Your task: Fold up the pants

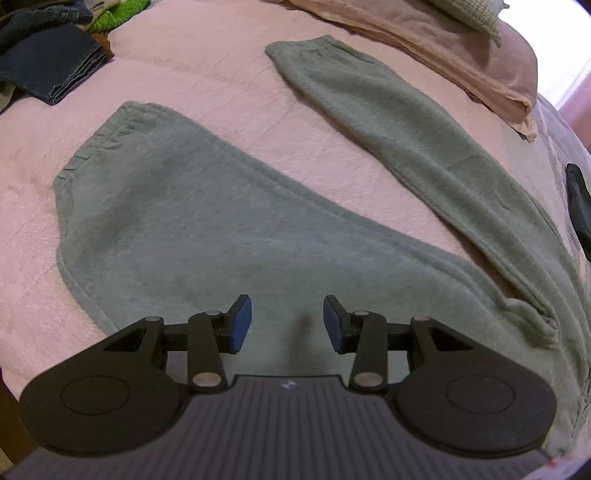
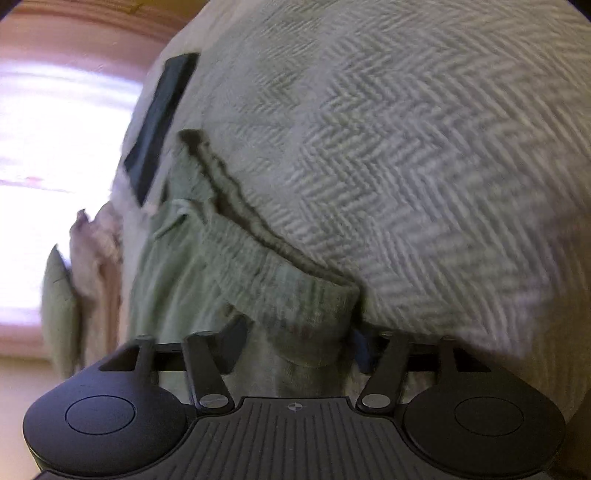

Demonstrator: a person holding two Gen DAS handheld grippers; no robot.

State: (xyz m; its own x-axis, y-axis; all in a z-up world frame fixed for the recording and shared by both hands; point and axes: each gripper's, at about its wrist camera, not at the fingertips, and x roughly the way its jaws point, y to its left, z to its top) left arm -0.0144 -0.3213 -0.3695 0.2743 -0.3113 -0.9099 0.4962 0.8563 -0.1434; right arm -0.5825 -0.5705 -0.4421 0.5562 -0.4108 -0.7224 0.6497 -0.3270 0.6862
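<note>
Left wrist view: the left gripper (image 1: 287, 325) hangs over a pair of grey-green pants (image 1: 207, 229) spread flat on a pink cover (image 1: 192, 62). Its 2 blue pads (image 1: 241, 325) stand partly apart with only air between them, clear of the cloth below, so it holds nothing. The 2 legs fan away from the camera, 1 toward the upper left and 1 toward the upper right, with a wedge of pink cover between them. A folded stack of dark jeans (image 1: 51, 66) lies at the upper left with something bright green (image 1: 118, 14) beside it. A folded peach cloth (image 1: 443, 62) lies past the right leg, and a dark object (image 1: 580, 206) sits at the right edge.

Right wrist view, blurred: the right gripper (image 2: 295, 345) is at the pants' elastic waistband (image 2: 280, 284), which bulges up between its fingers. The jaws stand partly apart; whether the pads press the band I cannot tell. Behind the waistband lies a pale herringbone blanket (image 2: 424, 166) with a flat dark object (image 2: 162, 122) on it.
</note>
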